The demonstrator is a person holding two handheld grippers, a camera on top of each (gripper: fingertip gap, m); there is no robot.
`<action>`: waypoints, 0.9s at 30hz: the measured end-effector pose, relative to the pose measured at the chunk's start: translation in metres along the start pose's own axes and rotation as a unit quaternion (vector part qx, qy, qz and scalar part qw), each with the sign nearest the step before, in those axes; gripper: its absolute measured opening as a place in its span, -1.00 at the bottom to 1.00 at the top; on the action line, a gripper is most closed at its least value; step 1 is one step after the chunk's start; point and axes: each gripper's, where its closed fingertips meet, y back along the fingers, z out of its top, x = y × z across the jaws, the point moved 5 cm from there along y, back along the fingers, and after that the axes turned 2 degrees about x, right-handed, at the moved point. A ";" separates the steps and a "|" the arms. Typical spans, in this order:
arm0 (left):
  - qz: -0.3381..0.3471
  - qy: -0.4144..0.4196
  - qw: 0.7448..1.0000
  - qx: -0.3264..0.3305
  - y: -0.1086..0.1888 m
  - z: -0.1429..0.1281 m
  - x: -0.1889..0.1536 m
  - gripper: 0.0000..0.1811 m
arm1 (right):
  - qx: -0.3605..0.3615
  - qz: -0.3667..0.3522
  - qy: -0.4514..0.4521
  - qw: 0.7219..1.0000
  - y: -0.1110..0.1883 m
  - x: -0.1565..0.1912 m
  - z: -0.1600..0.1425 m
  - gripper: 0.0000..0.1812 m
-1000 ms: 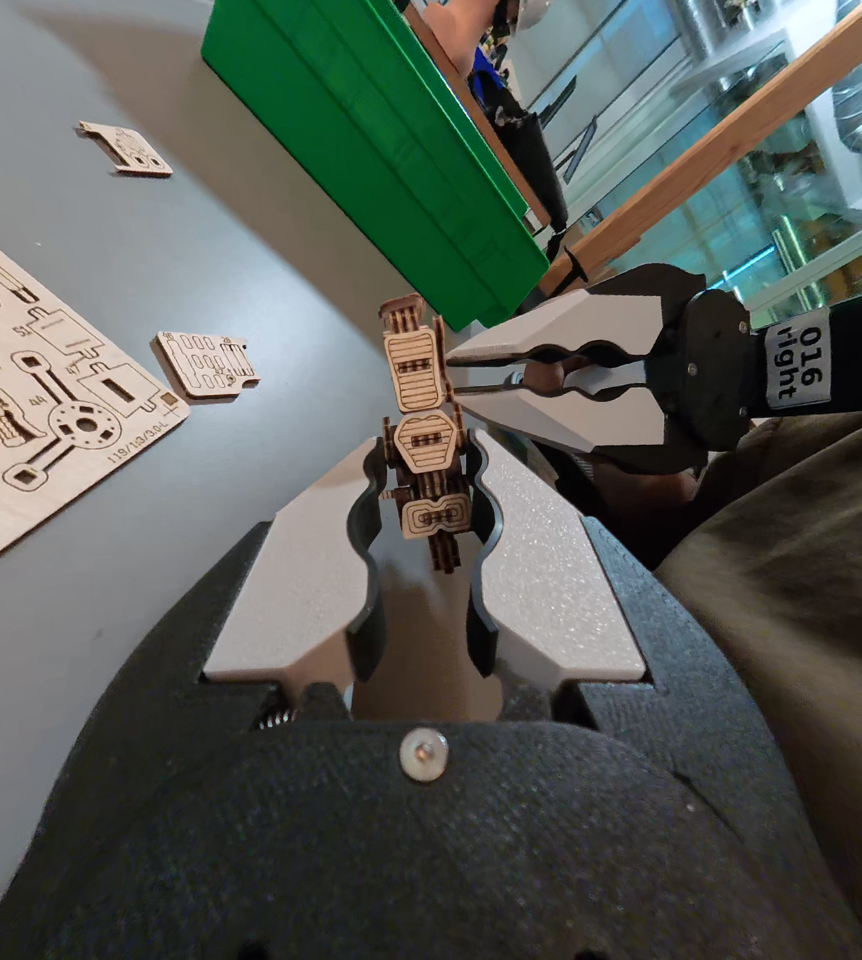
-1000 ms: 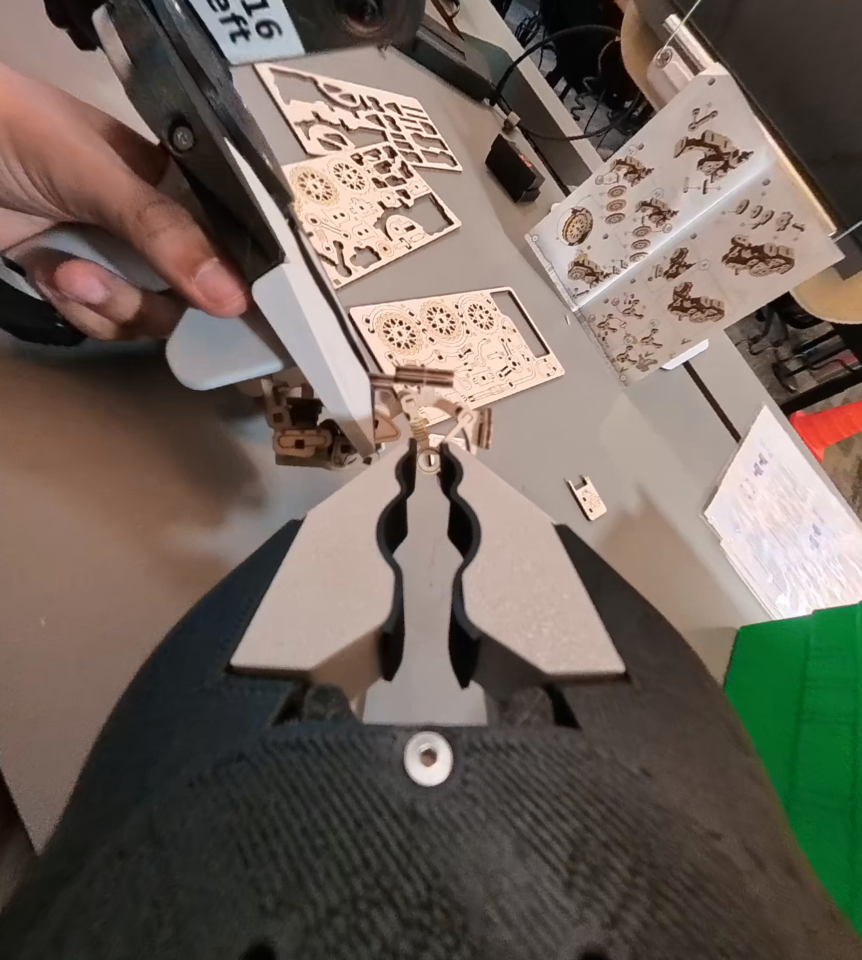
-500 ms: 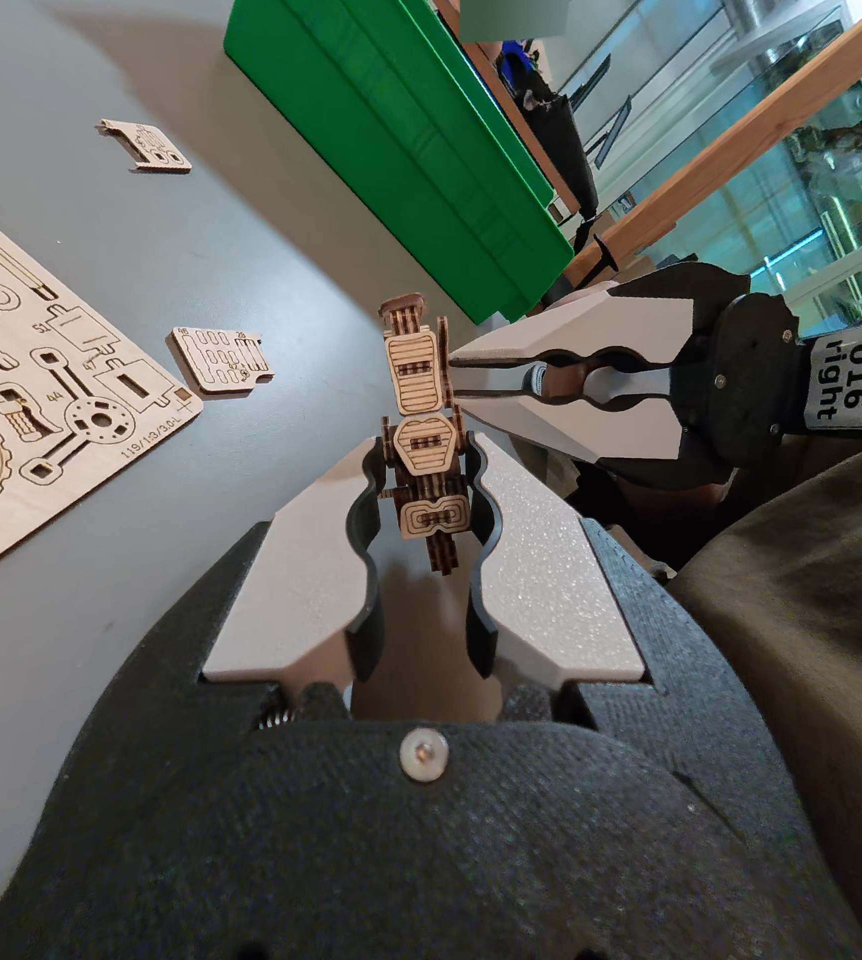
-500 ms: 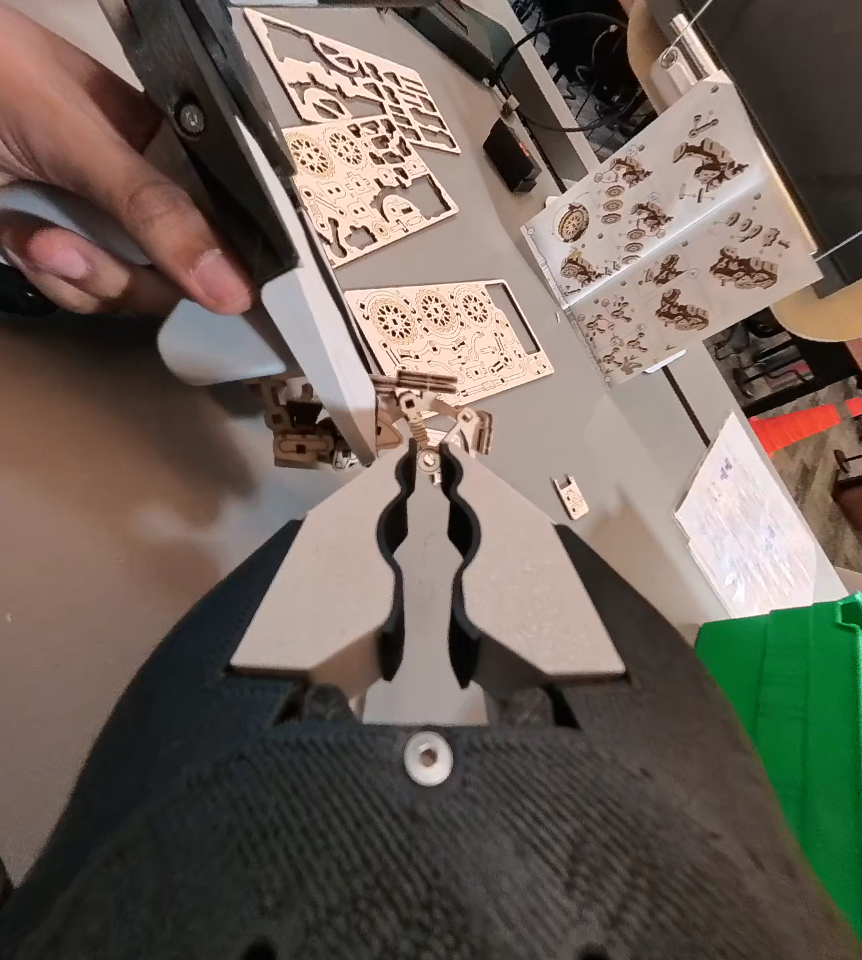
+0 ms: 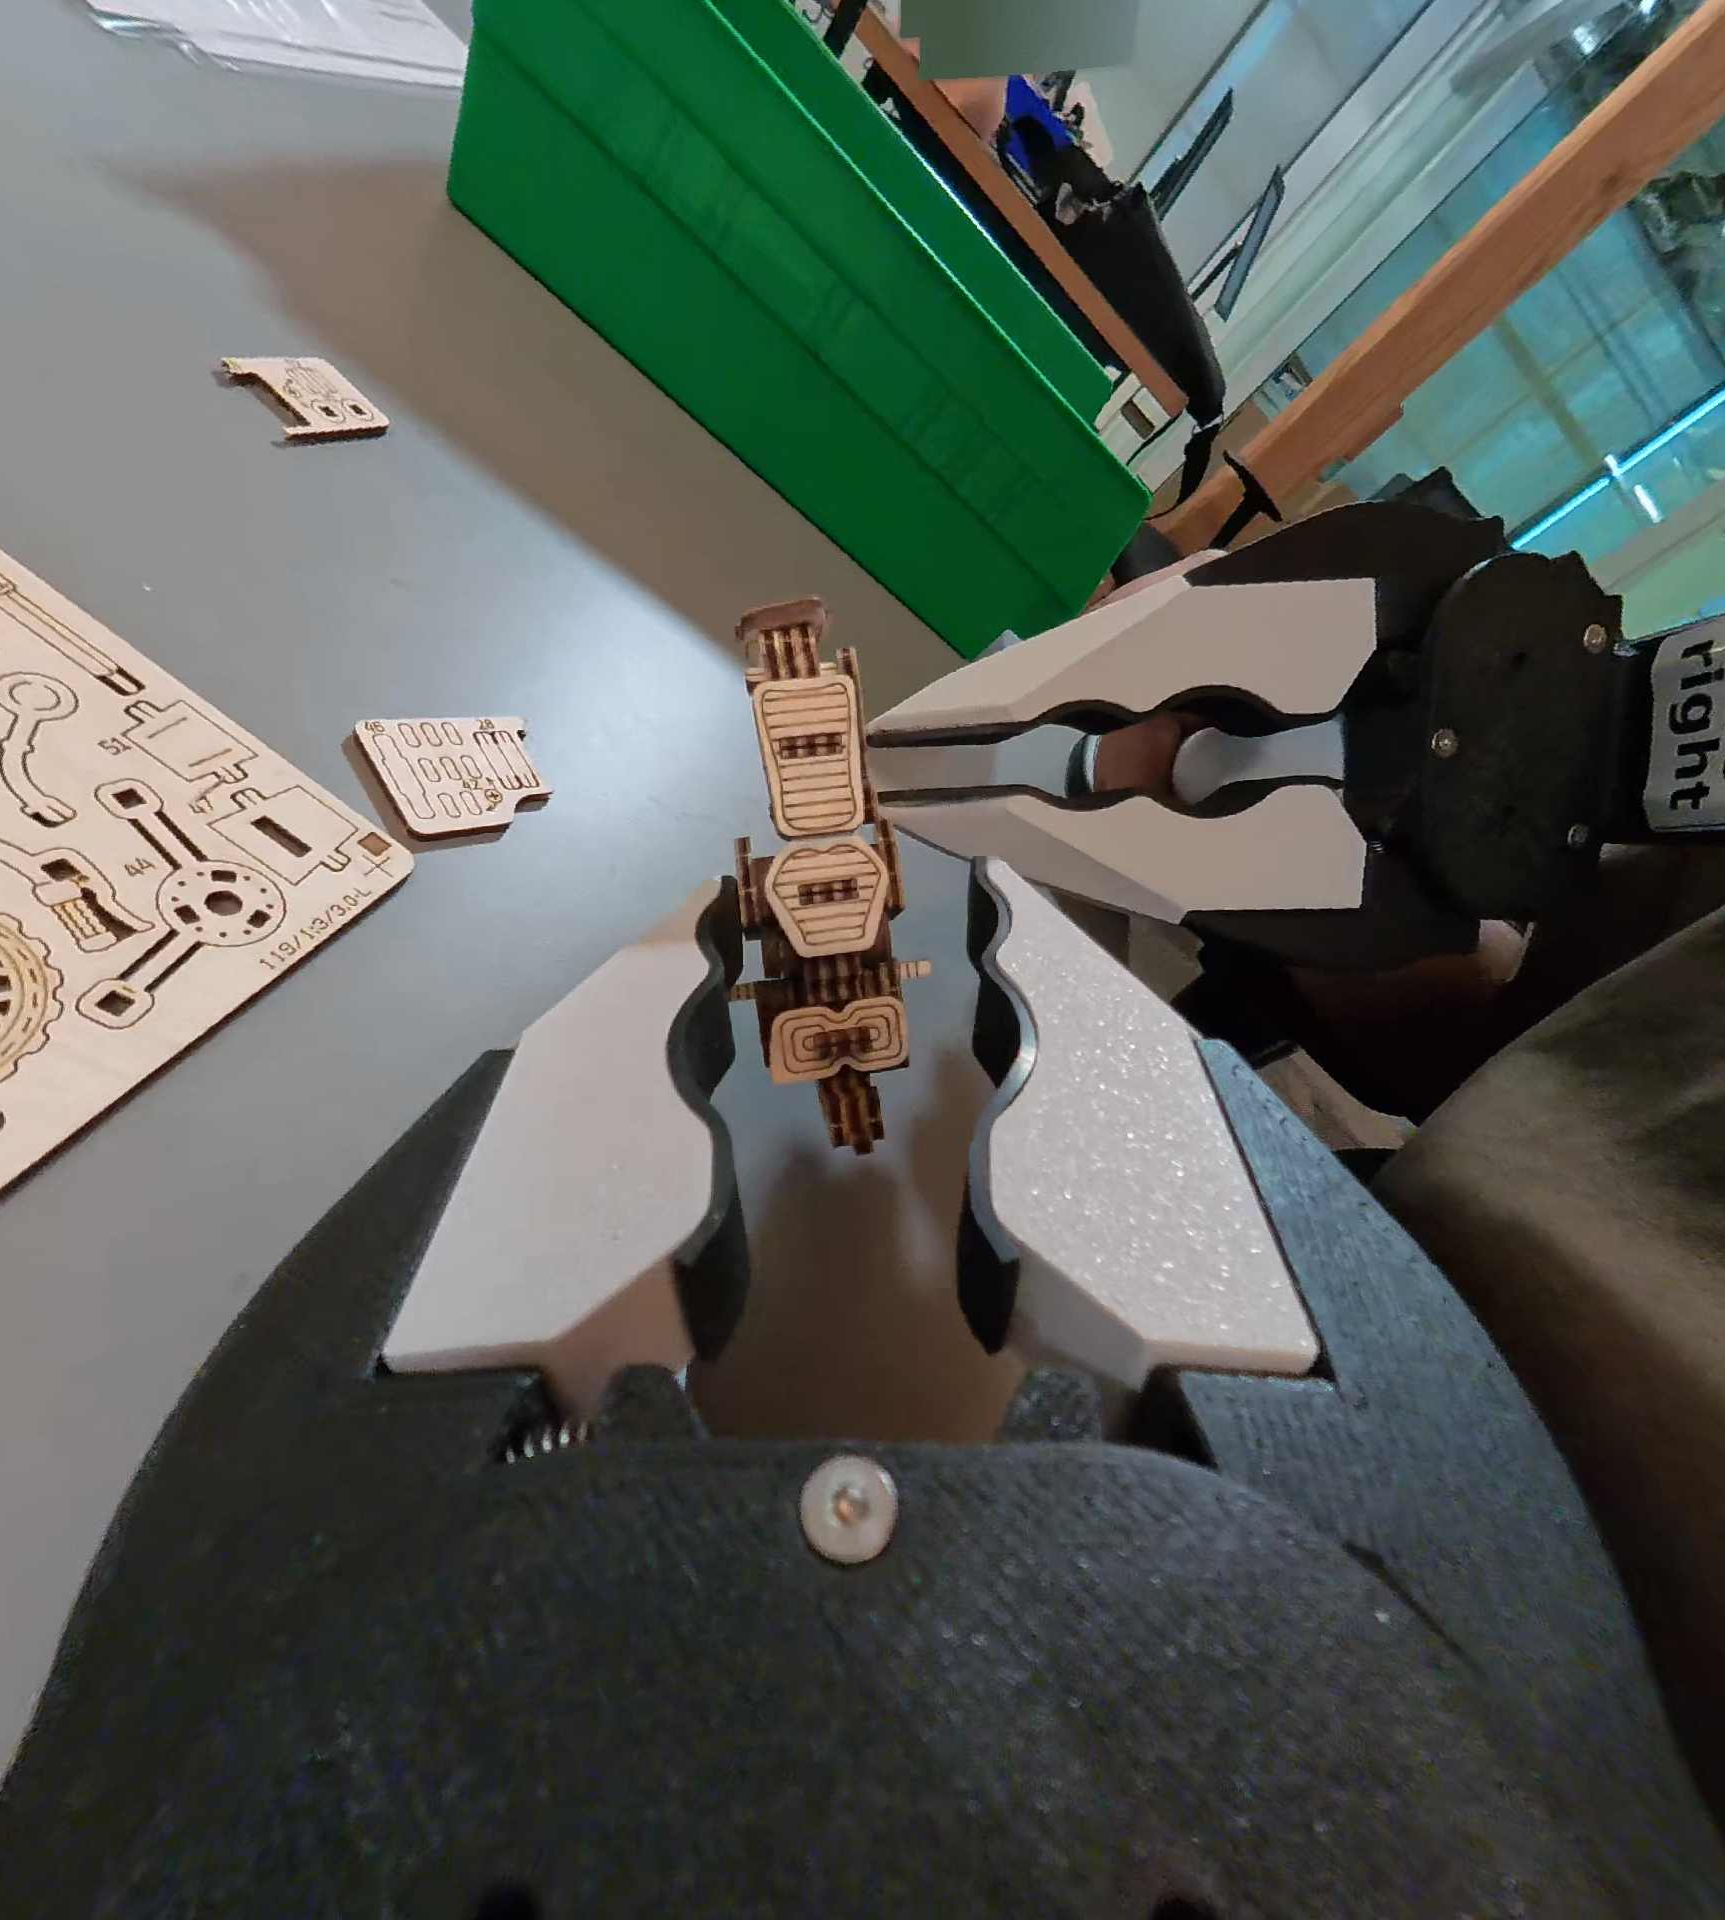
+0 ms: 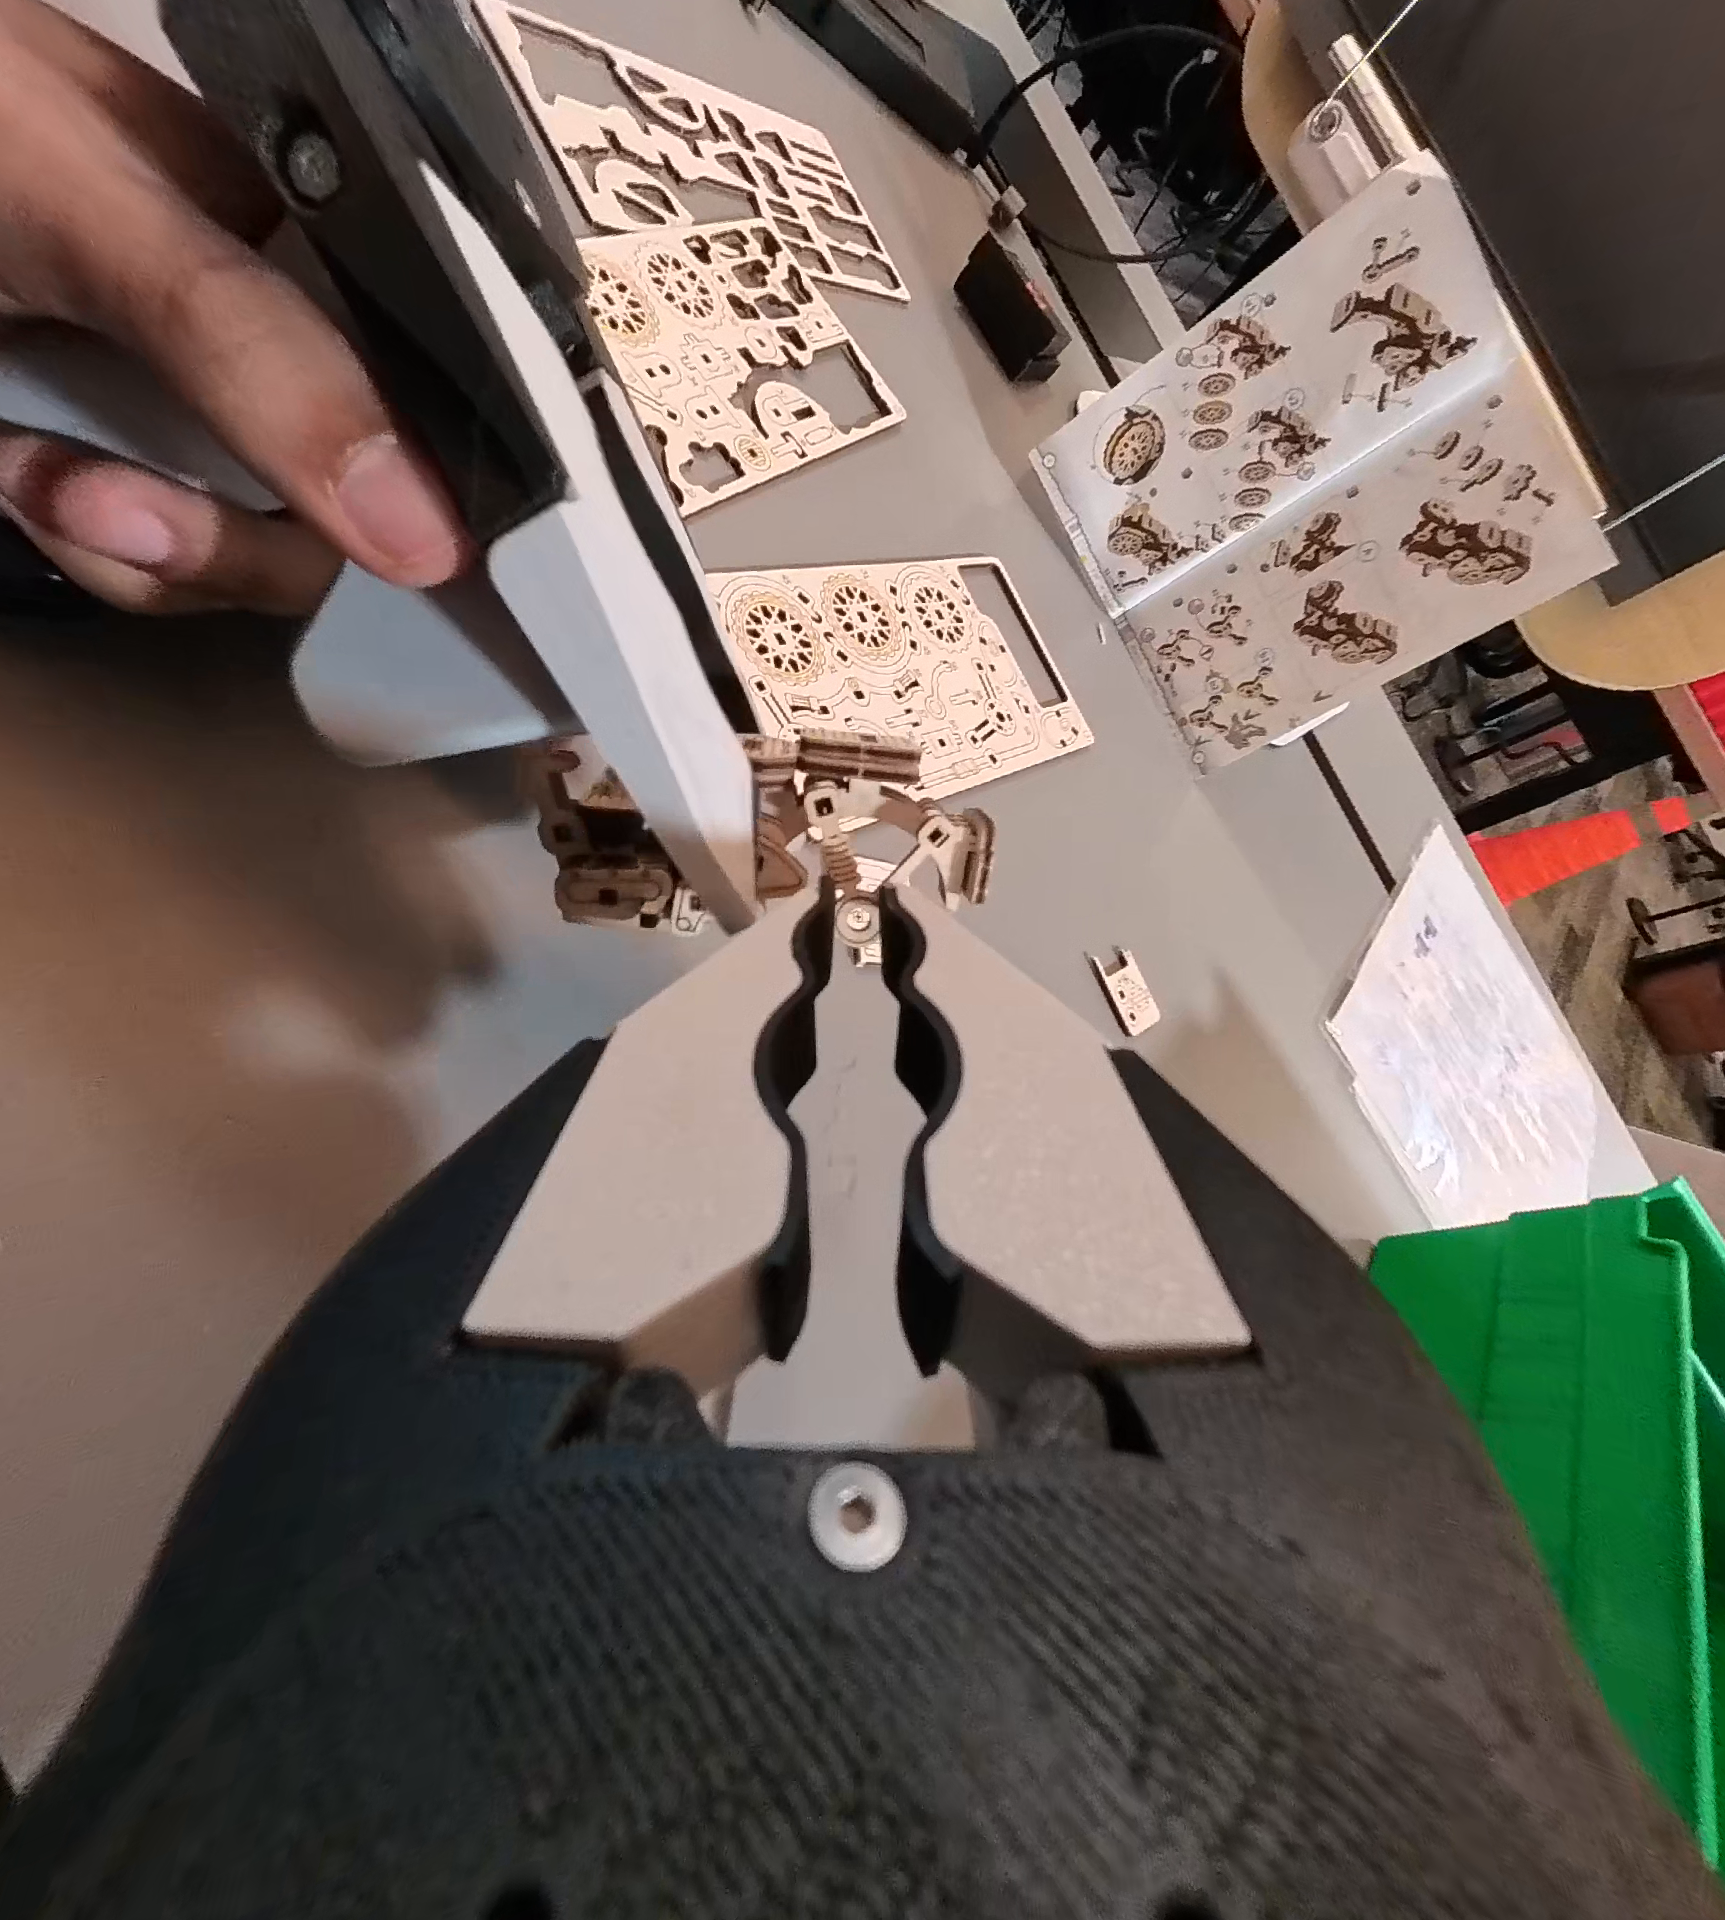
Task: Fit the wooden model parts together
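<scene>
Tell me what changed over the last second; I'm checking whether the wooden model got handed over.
The left gripper opened, its fingers spreading away from the wooden model and letting it go. The right gripper stayed shut on the model's side, and the model kept its upright pose. The part sheet beside it did not move.

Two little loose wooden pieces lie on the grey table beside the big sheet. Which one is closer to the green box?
The farther small wooden piece, up the table; the other small piece lies beside the sheet's corner.
</scene>
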 end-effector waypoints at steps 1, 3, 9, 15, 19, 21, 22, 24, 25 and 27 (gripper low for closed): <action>0.000 -0.001 1.000 0.003 0.000 0.000 0.000 -0.55 | -0.001 0.000 0.000 1.000 0.000 0.000 0.000 -0.94; 0.001 -0.004 1.000 0.005 0.000 0.000 0.001 -0.65 | -0.002 0.004 0.001 1.000 0.000 0.001 0.000 -0.99; 0.012 -0.028 0.999 0.014 -0.001 0.000 -0.001 -0.65 | -0.002 0.001 0.002 1.000 0.000 0.001 0.000 -1.00; 0.019 0.002 1.000 0.016 0.001 0.001 0.007 -0.65 | 0.002 -0.001 -0.012 1.000 -0.001 -0.004 -0.005 -1.00; 0.032 0.040 0.999 0.011 0.014 0.006 0.025 -0.65 | 0.020 0.018 -0.069 0.997 -0.005 -0.012 -0.022 -1.00; 0.042 0.043 0.997 0.056 0.017 -0.002 0.033 -0.65 | 0.039 0.059 -0.113 0.991 -0.011 -0.010 -0.035 -0.96; 0.043 0.043 0.995 0.075 0.016 -0.006 0.035 -0.66 | 0.049 0.085 -0.140 0.985 -0.014 -0.006 -0.042 -0.90; 0.030 0.040 0.995 0.088 0.014 -0.007 0.031 -0.66 | 0.073 0.134 -0.189 0.970 -0.022 0.001 -0.052 -0.73; 0.026 0.037 0.994 0.099 0.012 -0.010 0.029 -0.65 | 0.085 0.148 -0.203 0.964 -0.025 0.003 -0.056 -0.67; 0.025 0.026 0.993 0.114 0.009 -0.014 0.026 -0.66 | 0.087 0.160 -0.215 0.960 -0.027 0.004 -0.059 -0.63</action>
